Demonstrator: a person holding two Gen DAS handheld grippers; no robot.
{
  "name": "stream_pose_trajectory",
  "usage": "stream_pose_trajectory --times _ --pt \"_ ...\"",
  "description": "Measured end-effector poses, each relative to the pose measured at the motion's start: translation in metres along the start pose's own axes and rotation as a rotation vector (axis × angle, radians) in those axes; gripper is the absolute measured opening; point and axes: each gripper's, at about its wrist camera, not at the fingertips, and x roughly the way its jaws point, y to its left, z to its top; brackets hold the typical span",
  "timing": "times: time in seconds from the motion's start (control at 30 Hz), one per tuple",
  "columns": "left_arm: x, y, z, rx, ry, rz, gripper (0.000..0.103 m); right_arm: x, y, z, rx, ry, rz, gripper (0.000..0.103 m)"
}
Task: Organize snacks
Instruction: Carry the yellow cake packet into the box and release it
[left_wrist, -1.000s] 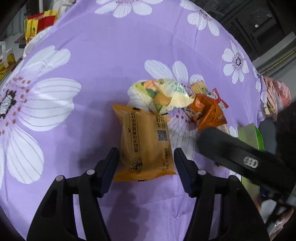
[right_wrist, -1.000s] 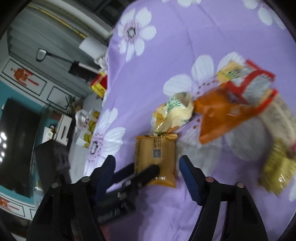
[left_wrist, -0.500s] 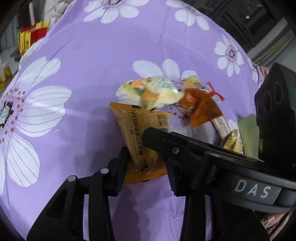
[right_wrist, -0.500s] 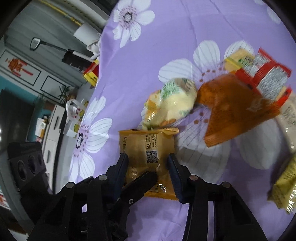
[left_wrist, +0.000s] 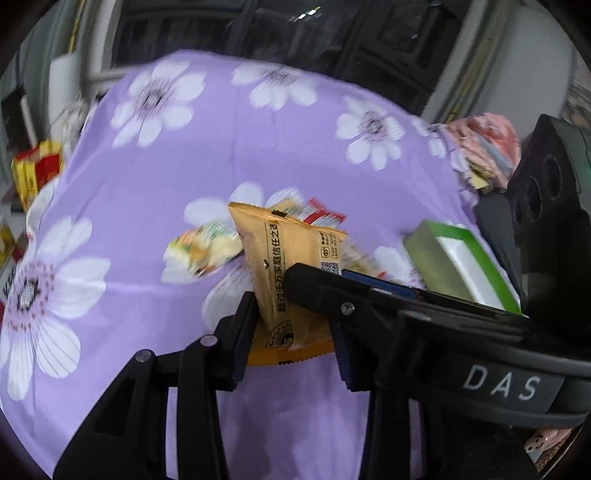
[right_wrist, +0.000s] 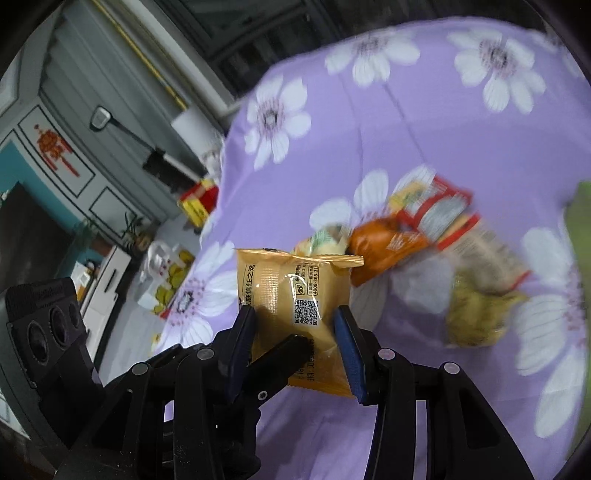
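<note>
Orange snack packet (right_wrist: 291, 295) stands upright, long axis vertical, sealed edge up.

The orange snack packet (right_wrist: 291, 295) carries a QR code, a line of Chinese characters along its seam, and what looks like "4008-365-21" at its two o'clock corner, though it is small. White letters "DAS" stand on the right gripper's (left_wrist: 295, 325) black body at four o'clock in the left wrist view.

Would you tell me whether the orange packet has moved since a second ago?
Yes. The orange packet, gripped by both grippers, has lifted off the purple cloth, where it lay flat before.
</note>
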Motion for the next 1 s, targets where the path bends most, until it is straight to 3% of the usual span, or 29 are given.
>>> stream_pose_trajectory --times 0.17,0.37,0.6,0.8,1.0 --pt "-0.017 -0.038 0.013 0.093 -0.084 -0.069 0.038 -0.056 -0.003 0.0 -0.017 -0.144 -0.047 0.048" --pt "-0.015 -0.098 0.021 0.193 -0.122 -0.194 0.038 -0.117 -0.034 -0.003 0.038 -0.285 -0.145 0.048" --pt "0.014 -0.175 0.026 0.307 -0.071 -0.321 0.038 -0.171 -0.09 -0.011 0.189 -0.383 -0.246 0.048" --pt "0.048 -0.228 0.019 0.367 0.024 -0.394 0.039 -0.193 -0.139 -0.021 0.341 -0.396 -0.329 0.048" --pt "0.077 -0.253 0.007 0.381 0.112 -0.443 0.039 -0.2 -0.179 -0.036 0.469 -0.376 -0.377 0.048"
